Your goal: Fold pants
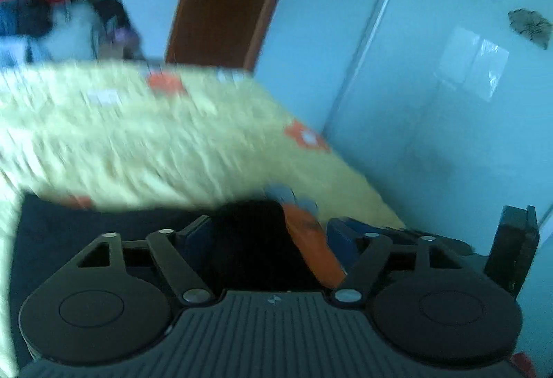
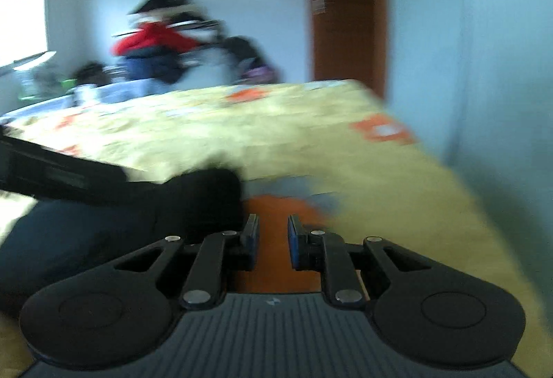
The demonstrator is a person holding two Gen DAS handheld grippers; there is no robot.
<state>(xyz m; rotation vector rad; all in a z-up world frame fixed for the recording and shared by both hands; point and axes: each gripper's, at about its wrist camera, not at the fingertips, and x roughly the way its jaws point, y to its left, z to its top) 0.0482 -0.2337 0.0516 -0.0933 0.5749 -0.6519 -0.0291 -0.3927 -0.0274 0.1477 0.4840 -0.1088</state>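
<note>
Right now both of my grippers hang low over a bed covered by a yellow bedspread (image 2: 311, 136) with orange patches, and both views are smeared with blur. My left gripper (image 1: 269, 232) has its jaws spread wide, the blue pads far apart; dark cloth of the pants (image 1: 86, 226) lies under and between them, but neither pad presses on it as far as I can see. The pants spread to the left of that gripper as a flat, dark navy sheet on the bedspread. An orange patch (image 1: 311, 246) of the cover shows between the left jaws, toward the right pad.

My right gripper (image 2: 273, 239) holds its jaws close together with a narrow gap between the blue pads. Only an orange patch of the bedspread shows through that gap; no cloth sits between the pads. In the right wrist view the pants (image 2: 86, 239) lie just left of the jaws, bunched into a dark fold near the left pad, with a black band (image 2: 52, 174) running off toward the left edge.

Beyond the bed stands a brown door (image 2: 345, 15), and a blurred heap of red and dark clothing (image 2: 155, 42) sits by the far wall.
</note>
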